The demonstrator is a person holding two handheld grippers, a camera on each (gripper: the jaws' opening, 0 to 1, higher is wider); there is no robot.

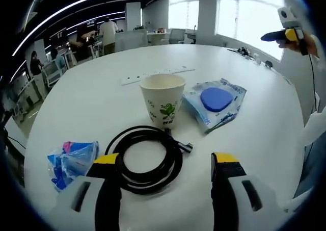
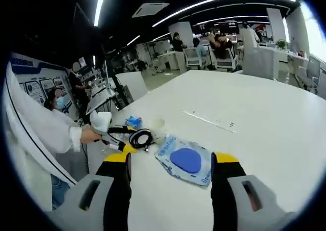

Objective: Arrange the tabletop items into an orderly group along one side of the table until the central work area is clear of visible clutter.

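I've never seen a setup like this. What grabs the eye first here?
Probably the coiled black cable lying just ahead of the left gripper on the white table. Right behind it stands a paper cup, with a clear packet holding something blue beside it and a crumpled blue wrapper off to the other side.

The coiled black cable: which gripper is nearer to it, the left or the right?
Left. The left gripper hovers at the coiled black cable, jaws open. The right gripper is farther, past the blue packet.
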